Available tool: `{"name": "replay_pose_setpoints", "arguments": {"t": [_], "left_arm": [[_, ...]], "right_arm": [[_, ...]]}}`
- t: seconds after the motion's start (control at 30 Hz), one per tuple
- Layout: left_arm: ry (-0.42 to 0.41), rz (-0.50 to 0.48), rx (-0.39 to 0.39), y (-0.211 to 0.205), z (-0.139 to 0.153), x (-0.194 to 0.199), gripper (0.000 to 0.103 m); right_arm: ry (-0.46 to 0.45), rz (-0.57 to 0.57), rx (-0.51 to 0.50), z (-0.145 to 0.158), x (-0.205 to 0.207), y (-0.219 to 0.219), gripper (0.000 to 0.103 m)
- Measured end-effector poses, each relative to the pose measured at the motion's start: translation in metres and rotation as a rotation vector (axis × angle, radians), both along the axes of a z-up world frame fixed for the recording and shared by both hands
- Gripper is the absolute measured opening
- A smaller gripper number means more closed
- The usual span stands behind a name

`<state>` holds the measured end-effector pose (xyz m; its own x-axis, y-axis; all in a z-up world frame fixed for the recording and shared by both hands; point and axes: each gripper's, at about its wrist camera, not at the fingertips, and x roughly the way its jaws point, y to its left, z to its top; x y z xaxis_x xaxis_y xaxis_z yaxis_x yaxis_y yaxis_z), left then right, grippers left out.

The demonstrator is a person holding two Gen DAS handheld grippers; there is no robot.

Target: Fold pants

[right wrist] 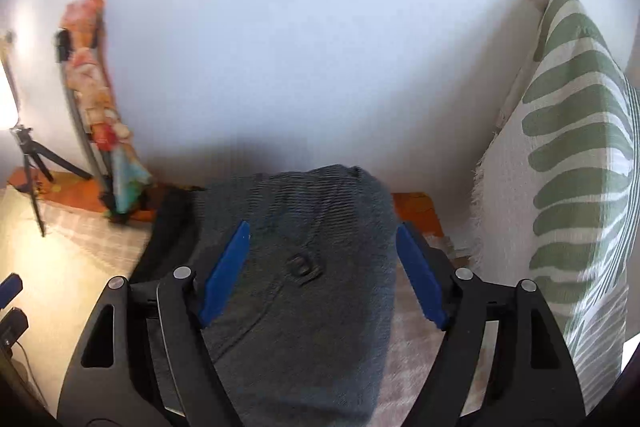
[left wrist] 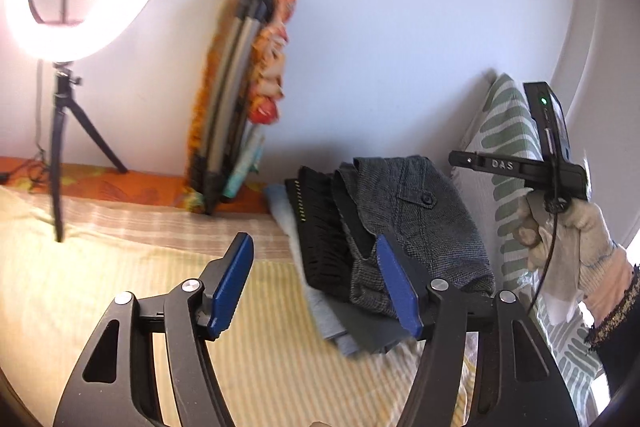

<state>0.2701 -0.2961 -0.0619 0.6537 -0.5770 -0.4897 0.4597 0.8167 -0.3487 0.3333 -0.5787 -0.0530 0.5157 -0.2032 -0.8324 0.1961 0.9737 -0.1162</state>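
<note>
Folded grey tweed pants (left wrist: 416, 219) with a button pocket lie on top of a stack of folded clothes on the bed, at the right in the left wrist view. My left gripper (left wrist: 316, 279) is open and empty above the striped bedsheet, just left of the stack. My right gripper (right wrist: 322, 273) is open, with its blue fingers (right wrist: 224, 271) on either side of the grey pants (right wrist: 296, 267), hovering just over them. The right gripper's body, held in a gloved hand (left wrist: 568, 239), shows at the right of the left wrist view.
A black folded garment (left wrist: 320, 227) and light grey ones (left wrist: 320, 307) lie under the pants. A green leaf-print pillow (right wrist: 572, 187) stands at the right. A lit ring light on a tripod (left wrist: 64, 131) and a folded tripod with colourful cloth (left wrist: 240, 87) stand by the wall.
</note>
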Motion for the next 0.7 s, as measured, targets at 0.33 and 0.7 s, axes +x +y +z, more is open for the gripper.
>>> {"name": "replay_pose_setpoints", "arguments": {"t": [0.33,0.7], "left_arm": [[-0.038,0.026,0.02,0.056,0.034,-0.03,0.071],[-0.077,0.028,0.091,0.116,0.054,-0.068,0.081]], "right_arm": [[-0.055,0.026,0.038,0.046,-0.051,0.073,0.087],[-0.123,0.066,0.129,0.052,-0.117,0.173,0.087]]}}
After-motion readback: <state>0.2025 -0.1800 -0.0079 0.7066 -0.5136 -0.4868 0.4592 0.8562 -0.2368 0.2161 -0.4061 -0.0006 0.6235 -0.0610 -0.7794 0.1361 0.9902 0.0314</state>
